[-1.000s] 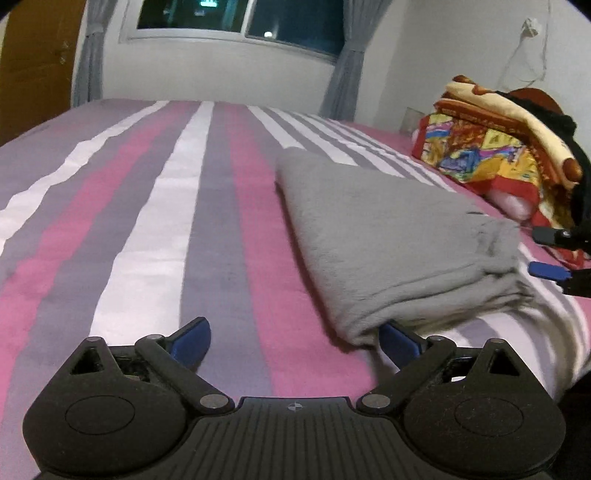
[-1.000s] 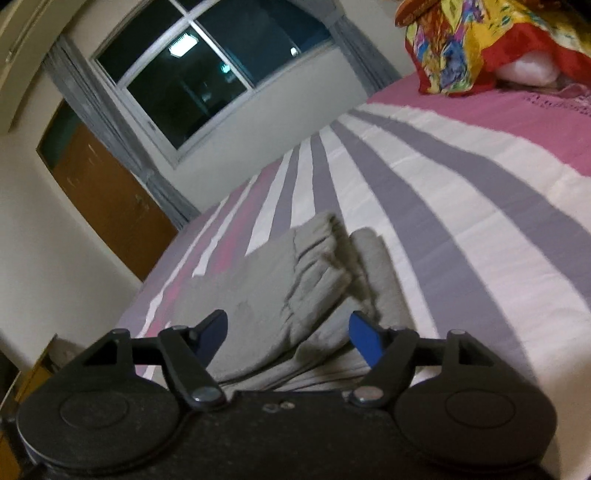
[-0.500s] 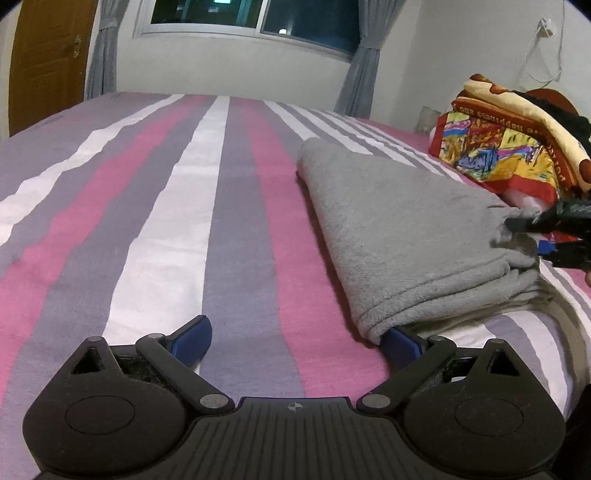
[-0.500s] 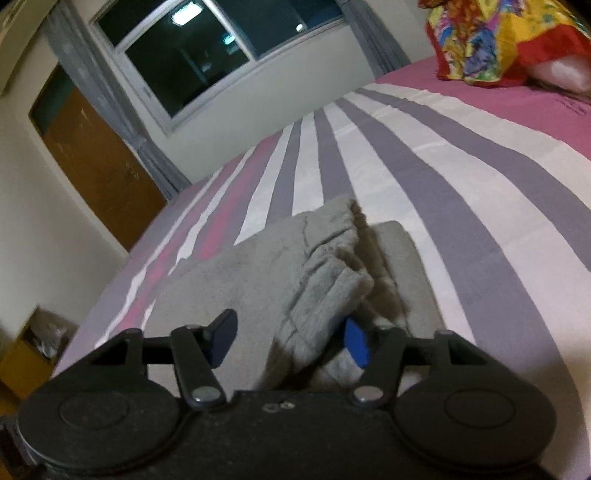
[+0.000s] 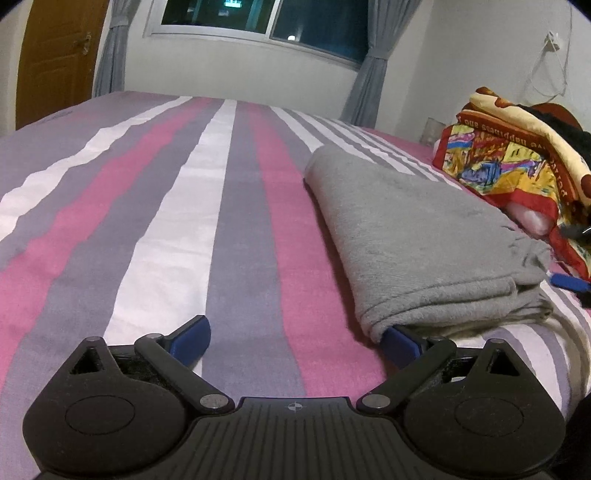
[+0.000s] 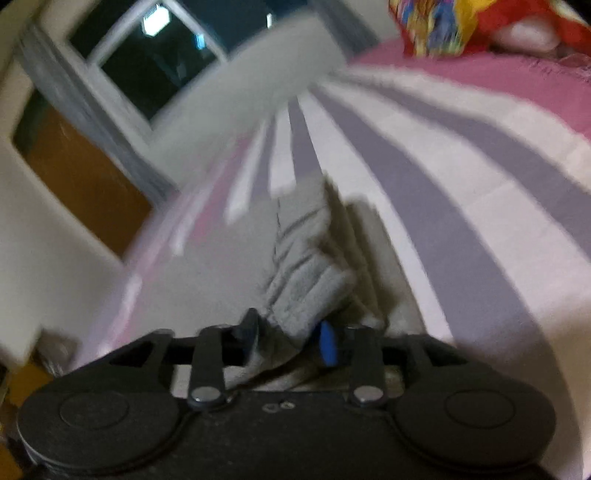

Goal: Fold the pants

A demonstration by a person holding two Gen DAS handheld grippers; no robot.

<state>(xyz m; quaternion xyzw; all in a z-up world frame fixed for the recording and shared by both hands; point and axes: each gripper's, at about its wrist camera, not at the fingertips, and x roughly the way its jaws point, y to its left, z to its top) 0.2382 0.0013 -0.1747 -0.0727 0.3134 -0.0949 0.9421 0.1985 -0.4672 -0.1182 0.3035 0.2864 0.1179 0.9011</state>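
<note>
Grey pants [image 5: 413,236] lie folded in several layers on the striped bed [image 5: 166,229], right of centre in the left wrist view. My left gripper [image 5: 295,338] is open at their near left corner, its right fingertip [image 5: 400,339] tucked under the fold's edge. In the blurred right wrist view my right gripper [image 6: 290,338] is shut on the bunched waistband end of the pants [image 6: 306,280]. The right gripper's blue tip also shows at the far right of the left wrist view [image 5: 569,282].
A colourful folded blanket and pillow [image 5: 517,173] are piled at the bed's right end. A window with grey curtains [image 5: 258,22] and a wooden door [image 5: 55,55] stand behind the bed. Bare striped sheet stretches left of the pants.
My right gripper moved in and closed on the bunched waistband end of the pants. My left gripper stayed open at the near corner, with the view shifting slightly.
</note>
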